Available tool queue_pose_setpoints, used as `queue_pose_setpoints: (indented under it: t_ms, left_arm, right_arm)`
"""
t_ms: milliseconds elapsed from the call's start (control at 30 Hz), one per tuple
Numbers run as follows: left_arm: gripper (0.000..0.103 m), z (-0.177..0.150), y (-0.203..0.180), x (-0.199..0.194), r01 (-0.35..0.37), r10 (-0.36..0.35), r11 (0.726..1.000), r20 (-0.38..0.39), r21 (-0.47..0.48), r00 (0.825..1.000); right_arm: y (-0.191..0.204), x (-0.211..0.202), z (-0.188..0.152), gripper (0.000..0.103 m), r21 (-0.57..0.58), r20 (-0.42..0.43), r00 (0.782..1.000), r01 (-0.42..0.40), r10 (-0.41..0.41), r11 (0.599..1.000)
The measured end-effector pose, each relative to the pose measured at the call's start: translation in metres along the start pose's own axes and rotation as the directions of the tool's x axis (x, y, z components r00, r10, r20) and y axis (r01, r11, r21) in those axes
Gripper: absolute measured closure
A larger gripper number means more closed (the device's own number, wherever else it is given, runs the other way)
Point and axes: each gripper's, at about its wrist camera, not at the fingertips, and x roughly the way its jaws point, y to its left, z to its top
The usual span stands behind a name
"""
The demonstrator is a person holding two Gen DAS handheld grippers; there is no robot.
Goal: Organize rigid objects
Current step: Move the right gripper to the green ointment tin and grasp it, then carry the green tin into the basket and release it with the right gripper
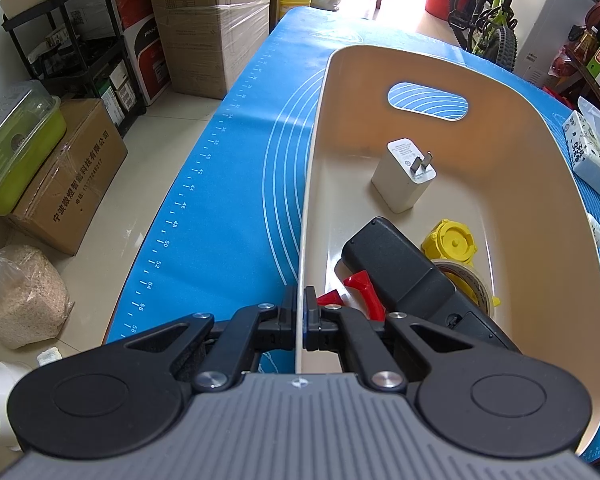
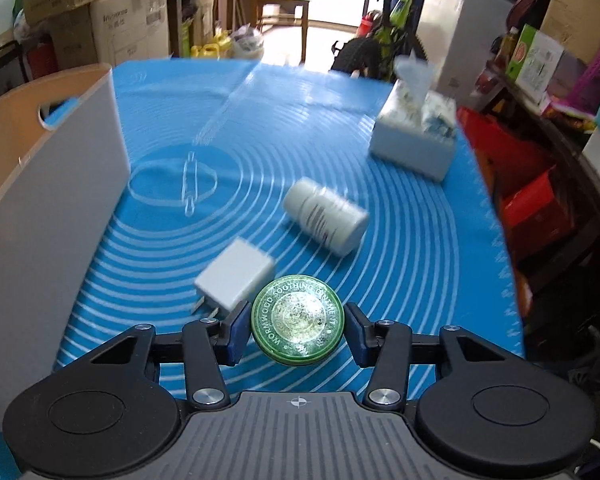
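Your left gripper (image 1: 300, 320) was clamped tight on the near wall of the cream bin (image 1: 540, 184), steadying it. Your right gripper (image 2: 298, 326) had the green ointment tin (image 2: 298, 322) between its pads, which sat at its 3 and 9 o'clock edges; I could not tell whether they were pressing yet. The tin lay flat on the blue mat (image 2: 400, 280), with the white charger (image 2: 236, 274) touching or nearly touching it at 10 o'clock and the white pill bottle (image 2: 326, 216) lying farther off at 1 o'clock. The tin looked light, stiff and smooth-sided, so it could slip; squeezing squarely across its rim seemed safest.
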Motion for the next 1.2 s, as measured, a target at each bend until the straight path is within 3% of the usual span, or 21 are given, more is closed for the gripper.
queue_pose_setpoints:
  t_ms: [167, 300, 633, 867, 1200]
  left_arm:
    - [0.099, -0.001, -0.001, 0.0, -0.002, 0.002, 1.0, 0.0, 0.001, 1.0]
    - [0.099, -0.001, -0.001, 0.0, -0.002, 0.002, 1.0, -0.001, 0.001, 1.0]
    - [0.099, 0.0, -0.001, 0.0, -0.002, 0.002, 1.0, -0.001, 0.001, 1.0]
    - [0.099, 0.0, -0.001, 0.0, -0.001, 0.001, 1.0, 0.0, 0.001, 1.0]
    - [0.099, 0.001, -0.001, 0.0, -0.001, 0.001, 1.0, 0.0, 0.002, 1.0]
  right_arm:
    - [0.001, -0.029, 0.023, 0.049, 0.017, 0.079, 0.997, 0.017, -0.019, 1.0]
    - [0.012, -0.054, 0.047, 0.049, 0.015, 0.155, 0.988, -0.014, 0.012, 1.0]
    - [0.082, -0.096, 0.096, 0.049, -0.068, 0.281, 0.944, -0.158, 0.171, 0.985]
    - [0.142, -0.086, 0.104, 0.049, -0.134, 0.258, 0.924, -0.253, 0.28, 0.958]
    - [0.213, -0.046, 0.072, 0.049, -0.249, 0.061, 0.946, -0.295, 0.318, 0.923]
